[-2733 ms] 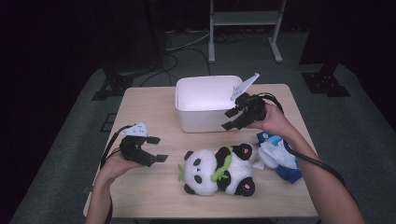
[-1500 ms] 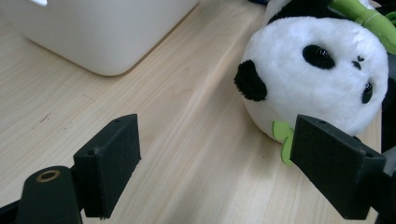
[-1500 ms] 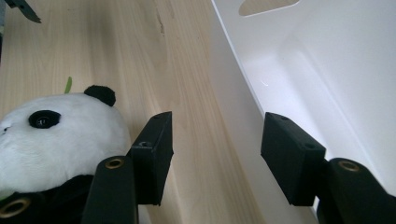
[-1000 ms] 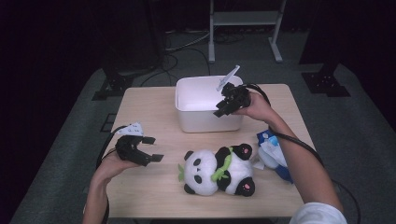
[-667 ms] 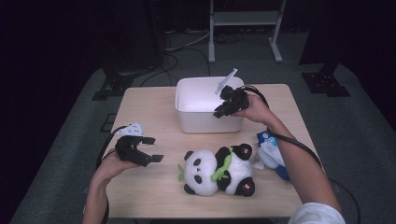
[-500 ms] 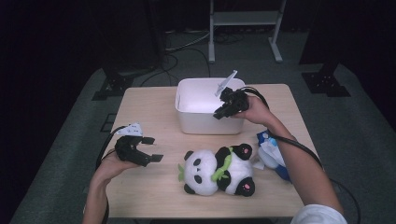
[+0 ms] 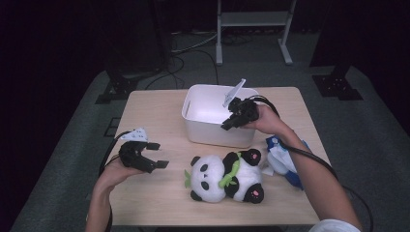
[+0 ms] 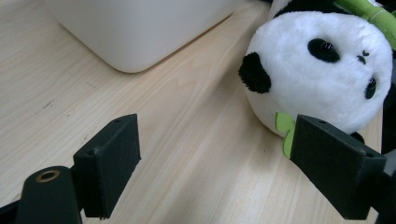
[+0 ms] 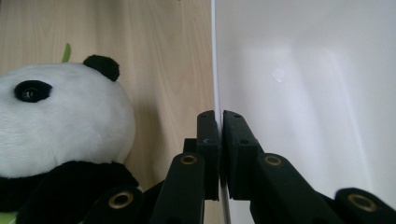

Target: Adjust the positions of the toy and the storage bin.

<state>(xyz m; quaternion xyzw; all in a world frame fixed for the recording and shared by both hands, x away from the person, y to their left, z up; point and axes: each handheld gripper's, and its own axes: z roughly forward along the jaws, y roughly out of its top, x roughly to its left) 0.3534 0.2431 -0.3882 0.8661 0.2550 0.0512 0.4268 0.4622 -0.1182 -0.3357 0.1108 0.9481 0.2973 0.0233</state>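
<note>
1. On my bench I count one white bin, one plush panda and one blue and white soft toy. Beyond the far edge the floor carries a white frame stand, dark stand bases and loose cables.
2. The panda lies on its back just in front of the bin's near wall, close to it, with a green leaf at its neck. It sits between my two hands and is the nearest obstacle to either of them.
3. The blue and white toy lies at the panda's right side, beside it, partly under my right forearm.
4. The bin stands upright at the far middle of the bench. From the high view and the right gripper view I see bare white inner walls and floor; the corner under my right hand is hidden.
5. My right hand-held gripper is clamped on the bin's near rim: the jaws are pressed together with the thin white wall between them, one jaw inside and one outside. In the high view it sits at the bin's near right edge.
6. My left hand-held gripper hangs with its jaws wide apart and nothing between them, just above the bare wood, well left of the panda. Its view looks toward the panda's head and a rounded bin corner.
</note>
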